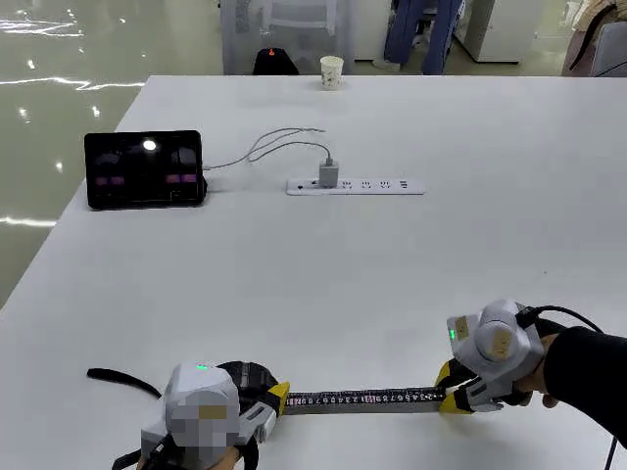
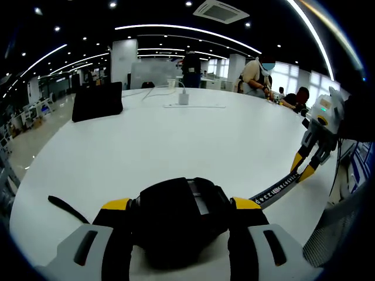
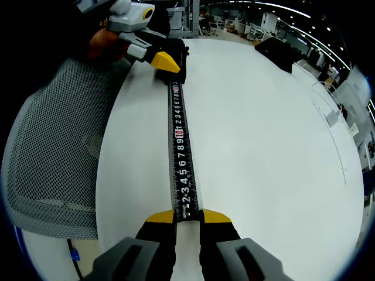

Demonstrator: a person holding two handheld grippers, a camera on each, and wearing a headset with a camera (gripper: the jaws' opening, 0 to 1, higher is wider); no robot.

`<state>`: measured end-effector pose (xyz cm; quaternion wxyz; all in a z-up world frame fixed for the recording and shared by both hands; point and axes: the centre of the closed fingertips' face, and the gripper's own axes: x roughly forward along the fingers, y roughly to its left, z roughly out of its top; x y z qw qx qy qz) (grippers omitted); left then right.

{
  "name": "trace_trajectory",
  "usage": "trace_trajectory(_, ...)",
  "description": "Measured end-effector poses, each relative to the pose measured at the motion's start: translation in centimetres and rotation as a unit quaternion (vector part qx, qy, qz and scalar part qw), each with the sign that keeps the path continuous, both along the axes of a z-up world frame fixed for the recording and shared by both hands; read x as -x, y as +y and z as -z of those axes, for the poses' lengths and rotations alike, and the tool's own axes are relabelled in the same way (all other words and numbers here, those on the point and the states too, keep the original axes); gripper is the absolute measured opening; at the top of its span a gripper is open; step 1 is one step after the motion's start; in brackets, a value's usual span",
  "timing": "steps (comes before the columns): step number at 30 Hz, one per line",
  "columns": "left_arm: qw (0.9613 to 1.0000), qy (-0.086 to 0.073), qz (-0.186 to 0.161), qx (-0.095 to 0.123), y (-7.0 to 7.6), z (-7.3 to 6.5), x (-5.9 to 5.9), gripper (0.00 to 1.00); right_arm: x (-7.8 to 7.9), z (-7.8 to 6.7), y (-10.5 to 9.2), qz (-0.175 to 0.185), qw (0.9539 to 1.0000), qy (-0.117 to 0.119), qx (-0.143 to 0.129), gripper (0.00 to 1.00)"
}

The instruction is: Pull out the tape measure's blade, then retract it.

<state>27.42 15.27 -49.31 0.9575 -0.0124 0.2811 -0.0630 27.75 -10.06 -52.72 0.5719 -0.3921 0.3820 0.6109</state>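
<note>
The black tape measure case (image 2: 179, 213) sits on the white table (image 1: 323, 274), and my left gripper (image 2: 180, 204) is shut on its sides. From the case (image 1: 253, 382) the blade (image 1: 362, 399) runs right, low over the table, to my right gripper (image 1: 453, 390). In the right gripper view the grey numbered blade (image 3: 180, 158) stretches away to the case (image 3: 176, 61), and my right gripper (image 3: 188, 215) is shut on the blade's tip. The case's black wrist strap (image 1: 122, 380) lies on the table to its left.
A black tablet (image 1: 144, 168) stands at the far left. A white power strip (image 1: 355, 185) with a charger and cable lies mid-table. A paper cup (image 1: 332, 70) stands at the far edge. A mesh chair back (image 3: 53, 152) stands beside the table's near edge.
</note>
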Motion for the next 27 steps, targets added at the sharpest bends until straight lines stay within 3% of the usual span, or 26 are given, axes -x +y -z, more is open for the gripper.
trace_trajectory(27, 1.0, 0.001, 0.004, -0.002, -0.07, -0.1, 0.1, 0.61, 0.14, -0.02, 0.67, 0.011, 0.9998, 0.002, 0.014, 0.12)
